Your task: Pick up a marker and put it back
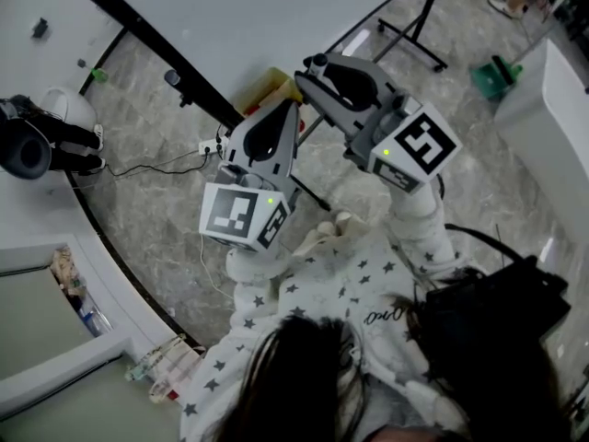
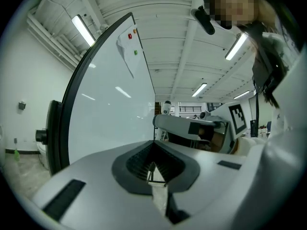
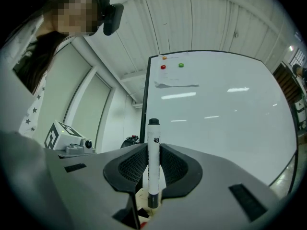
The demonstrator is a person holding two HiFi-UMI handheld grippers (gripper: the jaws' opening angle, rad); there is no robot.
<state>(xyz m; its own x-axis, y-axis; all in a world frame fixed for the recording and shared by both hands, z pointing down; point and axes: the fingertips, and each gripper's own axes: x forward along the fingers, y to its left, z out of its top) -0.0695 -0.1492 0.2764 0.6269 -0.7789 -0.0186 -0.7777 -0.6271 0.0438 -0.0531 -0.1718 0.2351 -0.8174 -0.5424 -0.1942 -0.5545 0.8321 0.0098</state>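
My right gripper (image 3: 153,170) is shut on a white marker (image 3: 153,147) with a black cap. The marker stands upright between the pads, cap end pointing toward the whiteboard (image 3: 225,109). My left gripper (image 2: 154,167) has its jaws together with nothing between them, and it also faces the whiteboard (image 2: 115,104). In the head view both grippers are raised in front of the person. The left gripper (image 1: 287,113) sits just below and left of the right gripper (image 1: 313,67), close to the whiteboard's (image 1: 258,17) black frame. I cannot make out the marker in the head view.
A sheet of paper (image 3: 175,83) hangs near the whiteboard's top under red, orange and green magnets. The board's black stand legs (image 1: 414,35) spread over the grey floor. A cable and power strip (image 1: 207,147) lie by the frame. A white counter (image 1: 552,127) stands at the right.
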